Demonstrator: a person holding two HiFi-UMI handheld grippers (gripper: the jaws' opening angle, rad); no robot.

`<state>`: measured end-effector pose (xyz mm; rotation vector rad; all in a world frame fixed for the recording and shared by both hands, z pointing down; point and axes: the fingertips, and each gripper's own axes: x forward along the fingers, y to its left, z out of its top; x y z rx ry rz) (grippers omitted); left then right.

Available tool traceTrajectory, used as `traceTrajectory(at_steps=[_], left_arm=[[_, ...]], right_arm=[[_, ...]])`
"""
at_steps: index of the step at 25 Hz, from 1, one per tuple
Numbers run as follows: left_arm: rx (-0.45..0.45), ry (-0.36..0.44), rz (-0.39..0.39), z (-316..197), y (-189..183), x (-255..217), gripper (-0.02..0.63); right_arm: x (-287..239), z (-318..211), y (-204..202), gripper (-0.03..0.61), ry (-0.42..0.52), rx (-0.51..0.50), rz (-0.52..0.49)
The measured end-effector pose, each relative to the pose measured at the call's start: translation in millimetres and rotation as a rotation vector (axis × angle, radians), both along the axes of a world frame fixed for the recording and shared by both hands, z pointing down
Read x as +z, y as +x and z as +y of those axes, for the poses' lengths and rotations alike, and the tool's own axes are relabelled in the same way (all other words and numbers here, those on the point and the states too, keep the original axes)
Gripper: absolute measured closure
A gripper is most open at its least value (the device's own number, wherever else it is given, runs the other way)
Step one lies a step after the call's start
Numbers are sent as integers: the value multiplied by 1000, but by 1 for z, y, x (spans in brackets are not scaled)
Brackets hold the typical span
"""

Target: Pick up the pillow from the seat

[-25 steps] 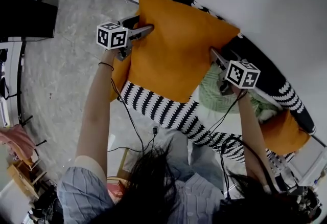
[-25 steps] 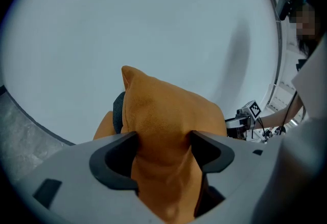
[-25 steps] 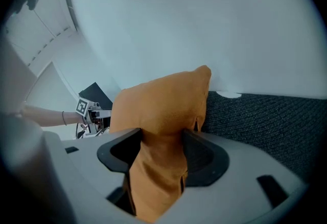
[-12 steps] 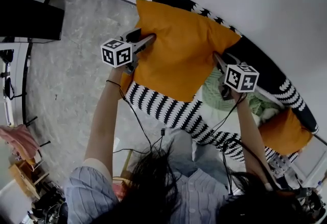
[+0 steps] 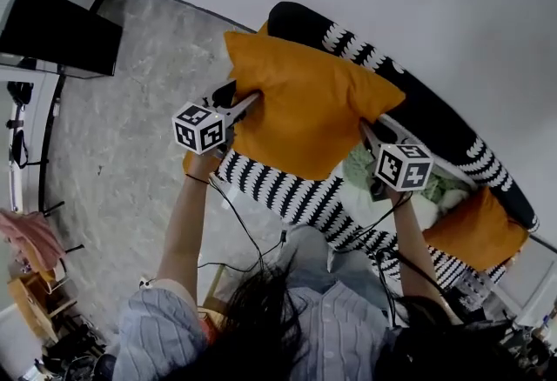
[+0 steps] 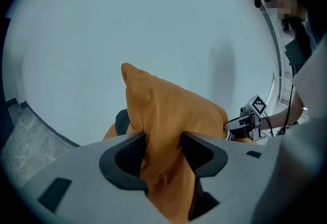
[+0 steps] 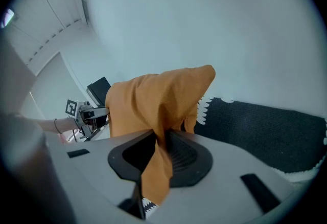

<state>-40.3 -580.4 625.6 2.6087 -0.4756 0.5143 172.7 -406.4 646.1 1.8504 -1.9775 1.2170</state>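
A large orange pillow hangs between my two grippers above the black-and-white striped seat. My left gripper pinches the pillow's left edge, and my right gripper pinches its right edge. Both pairs of jaws are still closing, with pillow fabric between them. In the left gripper view a thick fold of the pillow is squeezed in the left gripper. In the right gripper view a thinner flap of the pillow is pressed in the right gripper.
A black sofa backrest curves behind the pillow. A second orange pillow lies at the seat's right end, with a green cloth beside my right gripper. A dark cabinet stands at the far left on the grey floor.
Both grippers went from open around the pillow's edges to pinching them. The pillow has come up off the seat and stands closer to the wall.
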Motion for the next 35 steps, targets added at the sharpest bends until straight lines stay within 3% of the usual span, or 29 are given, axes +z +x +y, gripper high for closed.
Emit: traceTrajectory(at_steps=[6, 12, 21, 35], left_arm=[[-6, 26, -12, 51, -23, -31, 385], [-77, 63, 11, 87, -46, -62, 388], [-155, 141, 62, 144, -72, -123, 390], [-369, 192, 112, 258, -111, -186, 390]], right_arm=[[-43, 34, -11, 499, 37, 25, 32], [-73, 59, -25, 500, 40, -16, 72], [-128, 94, -36, 502, 139, -43, 84], [-200, 146, -49, 502, 291, -159, 115]])
